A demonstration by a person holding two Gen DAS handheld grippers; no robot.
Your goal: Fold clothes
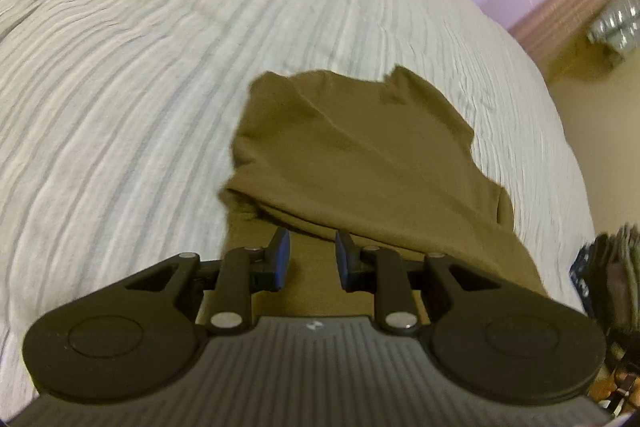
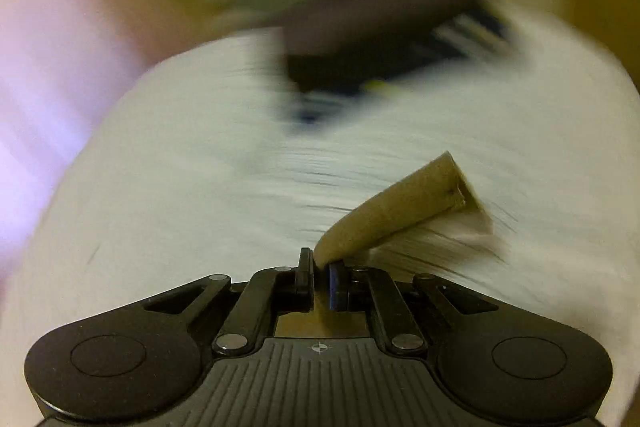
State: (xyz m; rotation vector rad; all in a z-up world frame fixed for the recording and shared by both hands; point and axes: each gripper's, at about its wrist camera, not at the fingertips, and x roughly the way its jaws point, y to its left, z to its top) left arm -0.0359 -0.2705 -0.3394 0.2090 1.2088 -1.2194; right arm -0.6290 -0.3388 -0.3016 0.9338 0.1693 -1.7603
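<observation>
Olive-brown soft knit garment (image 1: 360,155) lies rumpled on the white ribbed bedspread (image 1: 120,87), near its edge. Right gripper (image 2: 320,277) is pressed together, pinching a rolled corner of the garment (image 2: 392,211). Left gripper (image 1: 310,259) stands parted over the cloth, gripping nothing. Risk: the thin pinch slips from the limp fabric under a fast lift; the right view is blurred, so grip depth is probably shallow.

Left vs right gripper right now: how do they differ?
Jaws: the left gripper stands open, a clear gap between its pads; the right gripper is shut.
Cloth: the left only hovers over the olive garment; the right pinches an olive fabric strip.
Shared: both are over the white bedspread.
</observation>
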